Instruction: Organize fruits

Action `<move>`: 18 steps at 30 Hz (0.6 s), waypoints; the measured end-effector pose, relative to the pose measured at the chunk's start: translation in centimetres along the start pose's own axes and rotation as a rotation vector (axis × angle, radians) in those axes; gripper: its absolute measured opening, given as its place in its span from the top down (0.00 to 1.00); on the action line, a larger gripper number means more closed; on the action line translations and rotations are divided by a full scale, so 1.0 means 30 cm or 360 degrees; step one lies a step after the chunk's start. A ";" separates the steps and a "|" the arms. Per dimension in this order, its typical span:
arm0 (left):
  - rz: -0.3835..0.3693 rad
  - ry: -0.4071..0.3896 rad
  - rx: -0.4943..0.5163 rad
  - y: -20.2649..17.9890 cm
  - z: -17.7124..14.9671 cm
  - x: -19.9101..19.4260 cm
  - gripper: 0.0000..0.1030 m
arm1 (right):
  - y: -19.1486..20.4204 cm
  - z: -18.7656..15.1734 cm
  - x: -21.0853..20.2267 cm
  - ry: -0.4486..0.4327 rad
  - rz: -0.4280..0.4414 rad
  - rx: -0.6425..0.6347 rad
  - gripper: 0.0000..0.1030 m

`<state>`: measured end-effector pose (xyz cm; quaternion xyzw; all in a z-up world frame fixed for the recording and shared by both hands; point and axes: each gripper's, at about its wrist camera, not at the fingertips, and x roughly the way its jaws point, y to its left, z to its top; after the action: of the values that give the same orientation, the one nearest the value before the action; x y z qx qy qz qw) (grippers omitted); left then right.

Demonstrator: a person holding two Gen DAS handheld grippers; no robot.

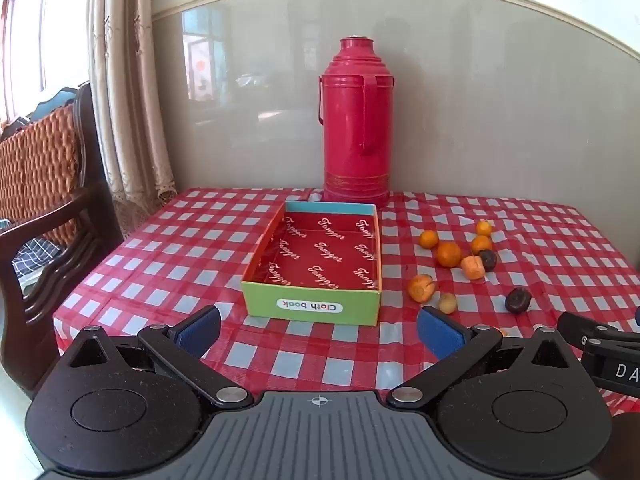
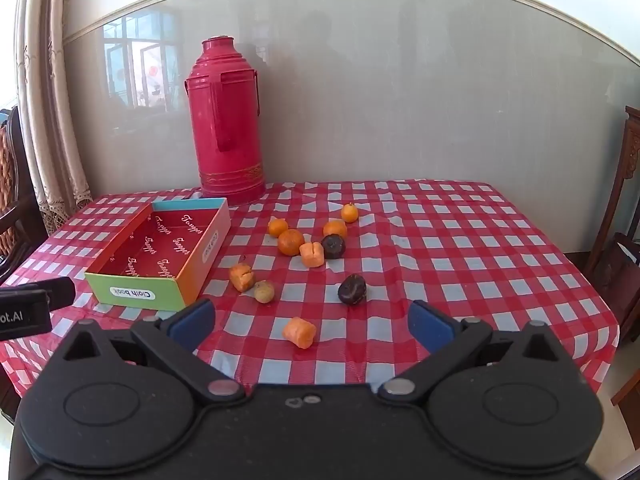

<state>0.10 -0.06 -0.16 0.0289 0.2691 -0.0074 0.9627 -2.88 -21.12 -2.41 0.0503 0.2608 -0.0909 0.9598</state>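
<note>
Presently, entries run left to right. Left tool (image 1: 318,326): jaws spread fully, nothing held, hovering at the near tabletop edge, aimed at the box. Box (image 2: 188,270): open, empty, red-lined, long axis running near to far, left of the fruit. Fruits: scattered loose right of the box, none inside; nearest is an orange piece (image 2: 299,332), lying just ahead of the right tool (image 2: 311,322), long axis slanting across its jaws. Right tool: jaws likewise wide, empty; judged the nearer one for the first pick. Dark fruit (image 2: 352,289) sits beyond. Tabletop (image 2: 480,264): red-and-white checked cloth, slightly wrinkled. Room: red flask (image 2: 226,120) at the far edge, grey wall panel, curtain and chair at left.
</note>
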 end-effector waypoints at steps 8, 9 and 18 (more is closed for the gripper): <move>0.0012 -0.0003 -0.0002 -0.008 0.014 0.003 0.00 | 0.010 0.006 -0.010 -0.0040 0.0002 -0.0023 0.05; 0.0017 -0.0006 -0.0003 -0.009 0.015 0.002 0.00 | 0.014 0.001 -0.004 -0.0041 0.0014 -0.0026 0.05; 0.0003 0.0005 -0.0002 0.003 -0.003 0.003 0.00 | 0.018 0.008 -0.030 -0.0097 0.0050 -0.0039 0.05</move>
<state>0.13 0.05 -0.28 0.0287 0.2705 -0.0063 0.9623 -3.41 -20.50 -1.71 0.0398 0.2318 -0.0740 0.9691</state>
